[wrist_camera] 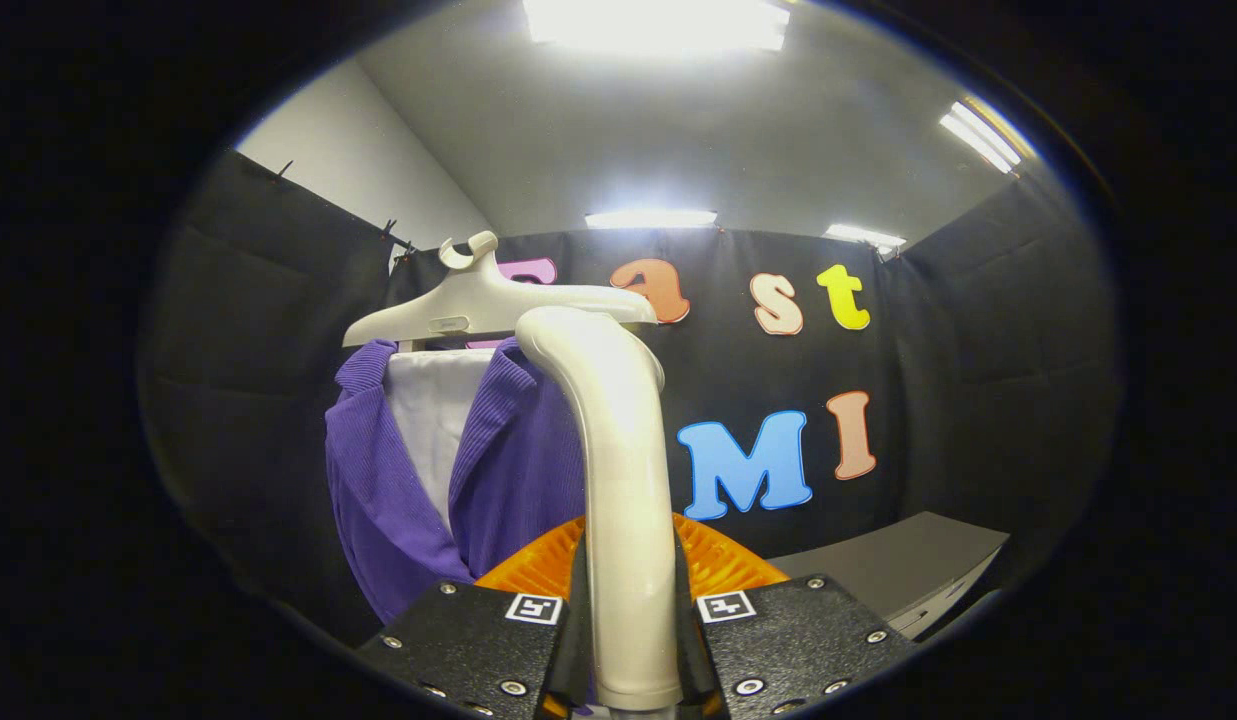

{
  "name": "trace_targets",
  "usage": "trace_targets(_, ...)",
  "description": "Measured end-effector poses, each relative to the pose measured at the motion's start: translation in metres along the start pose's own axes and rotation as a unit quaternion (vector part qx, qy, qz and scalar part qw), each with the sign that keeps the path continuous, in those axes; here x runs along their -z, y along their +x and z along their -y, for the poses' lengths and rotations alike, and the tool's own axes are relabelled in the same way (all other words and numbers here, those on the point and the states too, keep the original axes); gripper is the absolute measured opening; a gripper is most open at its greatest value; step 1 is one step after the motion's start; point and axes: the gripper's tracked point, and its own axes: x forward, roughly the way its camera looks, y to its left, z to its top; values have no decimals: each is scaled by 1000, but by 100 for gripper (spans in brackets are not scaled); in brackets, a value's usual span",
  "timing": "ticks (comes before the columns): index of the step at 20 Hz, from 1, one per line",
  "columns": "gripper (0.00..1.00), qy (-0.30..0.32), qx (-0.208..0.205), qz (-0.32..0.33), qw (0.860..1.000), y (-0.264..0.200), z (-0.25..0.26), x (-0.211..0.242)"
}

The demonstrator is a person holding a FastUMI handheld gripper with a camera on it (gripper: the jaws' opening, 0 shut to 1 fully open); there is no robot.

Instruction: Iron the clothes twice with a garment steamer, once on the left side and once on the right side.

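My gripper (630, 625) is shut on the cream handle of the garment steamer (618, 470), which rises upright between the fingers and bends at its top toward the clothes. A purple jacket (398, 500) over a white shirt (433, 420) hangs on a cream hanger (478, 300) just beyond the steamer and to the left of it. The steamer head reaches up to the hanger's right shoulder and covers part of the jacket's right side. The steamer's face is turned away from me, so I cannot tell whether it touches the fabric.
An orange ribbed part (718, 560) shows just behind the fingers, on both sides of the handle. A grey tabletop (898, 570) lies to the lower right. Black cloth walls surround the booth, with bright ceiling lights (653, 20) overhead.
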Motion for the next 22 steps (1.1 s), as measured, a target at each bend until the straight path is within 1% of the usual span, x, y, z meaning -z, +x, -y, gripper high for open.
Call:
trace_targets(2, 34, -6, 14, -4, 1000, 5, -4, 8)
trace_targets(4, 34, -5, 14, -12, 1000, 8, -21, 21)
trace_targets(7, 35, -23, 19, -21, 999, 8, -30, 38)
trace_targets(14, 35, -81, 46, -1, 996, 11, -27, 59)
trace_targets(22, 35, -114, 44, -30, 992, -10, -23, 111)
